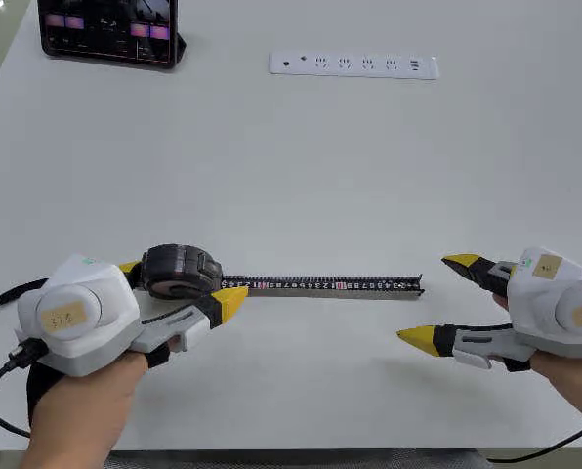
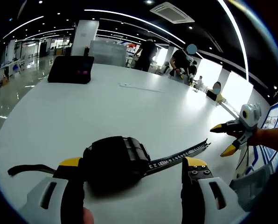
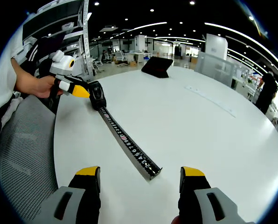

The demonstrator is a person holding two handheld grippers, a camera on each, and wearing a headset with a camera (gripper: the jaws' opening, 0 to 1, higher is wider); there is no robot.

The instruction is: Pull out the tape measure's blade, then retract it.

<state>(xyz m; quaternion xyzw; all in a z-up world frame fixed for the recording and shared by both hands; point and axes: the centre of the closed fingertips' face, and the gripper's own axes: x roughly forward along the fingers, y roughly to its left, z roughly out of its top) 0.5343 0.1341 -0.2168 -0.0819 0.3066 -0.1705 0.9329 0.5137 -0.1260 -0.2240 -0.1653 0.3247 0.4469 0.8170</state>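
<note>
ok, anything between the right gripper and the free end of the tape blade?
Nothing visible. The right gripper is open, its jaws pointing toward the blade's tip, with only bare table in the gap. The power strip lies far off, near the table's back edge.

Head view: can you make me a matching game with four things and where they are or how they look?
1 case
2 blade
3 power strip
4 right gripper

A open, holding nothing
B pulled out, lying flat
C between the left gripper's jaws
D white, far beyond the blade

Pairs: 1-C, 2-B, 3-D, 4-A
</note>
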